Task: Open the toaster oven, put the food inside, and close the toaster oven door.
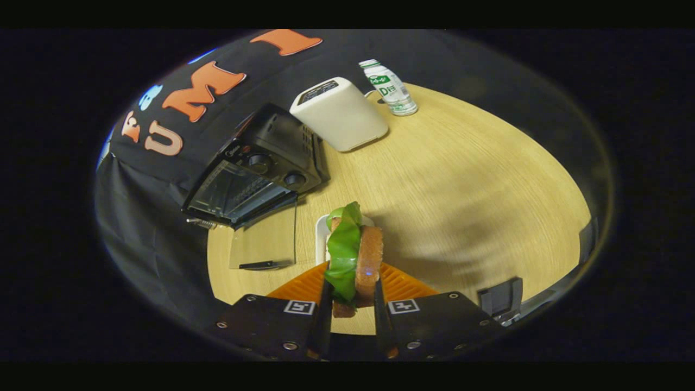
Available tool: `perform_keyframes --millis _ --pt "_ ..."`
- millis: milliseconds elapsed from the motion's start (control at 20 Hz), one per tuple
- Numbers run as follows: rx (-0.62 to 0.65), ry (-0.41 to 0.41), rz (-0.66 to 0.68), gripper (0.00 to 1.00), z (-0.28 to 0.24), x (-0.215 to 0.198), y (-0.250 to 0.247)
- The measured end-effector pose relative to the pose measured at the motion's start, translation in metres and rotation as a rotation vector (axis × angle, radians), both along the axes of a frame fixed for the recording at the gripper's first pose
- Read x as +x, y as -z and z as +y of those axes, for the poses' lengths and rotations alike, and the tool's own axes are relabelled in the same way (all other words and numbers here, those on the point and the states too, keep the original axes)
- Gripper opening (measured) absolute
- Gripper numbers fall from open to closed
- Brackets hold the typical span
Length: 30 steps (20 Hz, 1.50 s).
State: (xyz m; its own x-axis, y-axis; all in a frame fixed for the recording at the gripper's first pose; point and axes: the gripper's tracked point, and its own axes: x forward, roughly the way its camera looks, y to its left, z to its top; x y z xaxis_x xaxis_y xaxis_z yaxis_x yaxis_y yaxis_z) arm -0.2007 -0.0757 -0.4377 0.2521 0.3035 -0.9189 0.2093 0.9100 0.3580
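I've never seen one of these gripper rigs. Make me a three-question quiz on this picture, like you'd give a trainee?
1. True or false: the toaster oven door is already open.
2. What is the gripper holding? A) the bottle B) the sandwich C) nothing
3. Fill in: the white box stands between the toaster oven and the ____.

Key
1. True. The glass door lies folded down onto the table.
2. B. Both fingers press on the sandwich, bread with a green leaf, on edge between them.
3. The bottle, upright farther back on the table.
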Motion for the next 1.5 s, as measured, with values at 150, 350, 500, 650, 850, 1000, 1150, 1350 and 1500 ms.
perform_keyframes --millis 150,350,500,650,850,1000,1150,1350,1500 --pt "-0.014 0.018 -0.035 0.32 -0.001 0.006 -0.011" --pt "0.012 0.068 -0.074 0.32 0.002 0.021 -0.033" --pt "0.050 0.109 -0.113 0.32 0.011 0.037 -0.050" --pt "0.086 0.125 -0.139 0.32 0.030 0.050 -0.061" --pt "0.159 0.126 -0.148 0.32 0.073 0.065 -0.063" --pt "0.221 0.115 -0.152 0.32 0.113 0.079 -0.062" --pt "0.273 0.117 -0.166 0.31 0.148 0.094 -0.060" --pt "0.318 0.142 -0.159 0.32 0.184 0.109 -0.046" --pt "0.351 0.186 -0.168 0.32 0.206 0.123 -0.032"
